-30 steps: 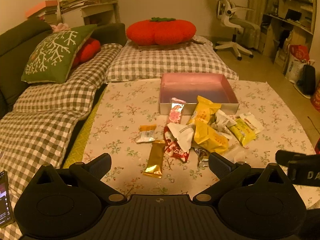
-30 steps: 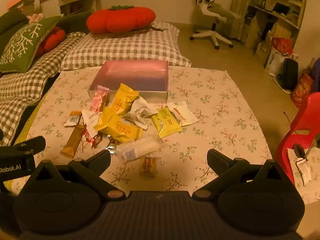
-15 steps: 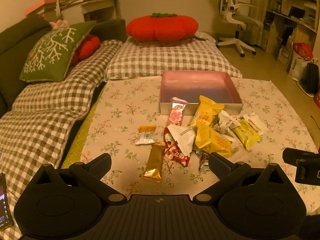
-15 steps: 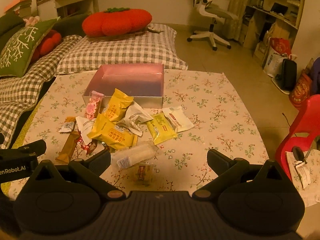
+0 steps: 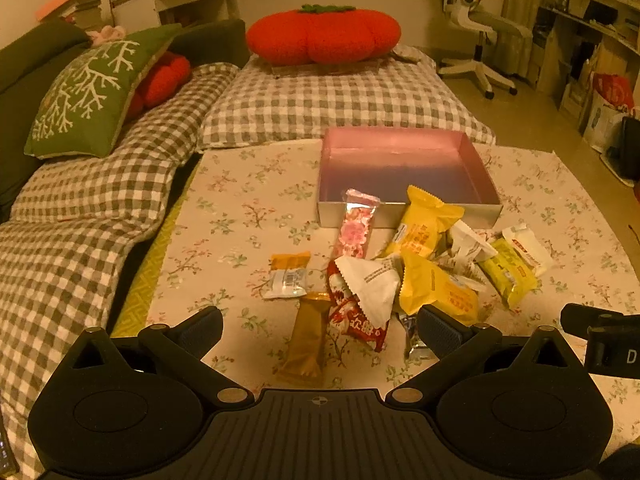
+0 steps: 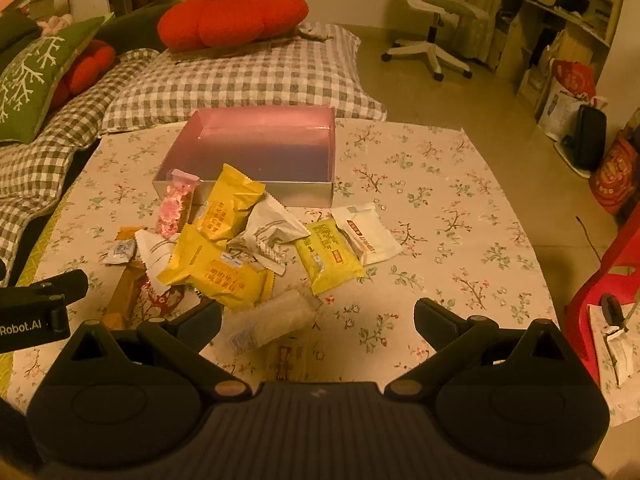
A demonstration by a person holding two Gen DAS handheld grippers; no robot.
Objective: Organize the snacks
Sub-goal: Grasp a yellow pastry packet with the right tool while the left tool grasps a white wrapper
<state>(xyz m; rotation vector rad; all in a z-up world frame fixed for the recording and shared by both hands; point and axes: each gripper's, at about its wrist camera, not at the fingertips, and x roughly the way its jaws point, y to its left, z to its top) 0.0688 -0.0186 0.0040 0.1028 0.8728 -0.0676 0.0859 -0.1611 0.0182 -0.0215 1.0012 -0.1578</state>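
An empty pink box (image 5: 404, 168) stands on the floral cloth; it also shows in the right wrist view (image 6: 260, 148). A pile of snack packets lies in front of it: a pink packet (image 5: 356, 224) leaning on the box wall, yellow packets (image 5: 424, 228), a white packet (image 5: 372, 284), a red one (image 5: 360, 324), a gold bar (image 5: 306, 336). In the right wrist view I see a yellow-green packet (image 6: 328, 256), a white packet (image 6: 368, 232) and a clear packet (image 6: 272, 320). My left gripper (image 5: 320, 328) is open above the gold bar. My right gripper (image 6: 318, 320) is open above the clear packet.
Checked cushions (image 5: 340, 100) and a red pumpkin pillow (image 5: 324, 36) lie behind the table. A green pillow (image 5: 92, 88) sits at the left. An office chair (image 6: 432, 12) and bags (image 6: 612, 168) stand at the right, with a red stool (image 6: 608, 276) beside the table.
Both grippers have moved forward and lower toward the snack pile. Both stay open. No packet has moved.
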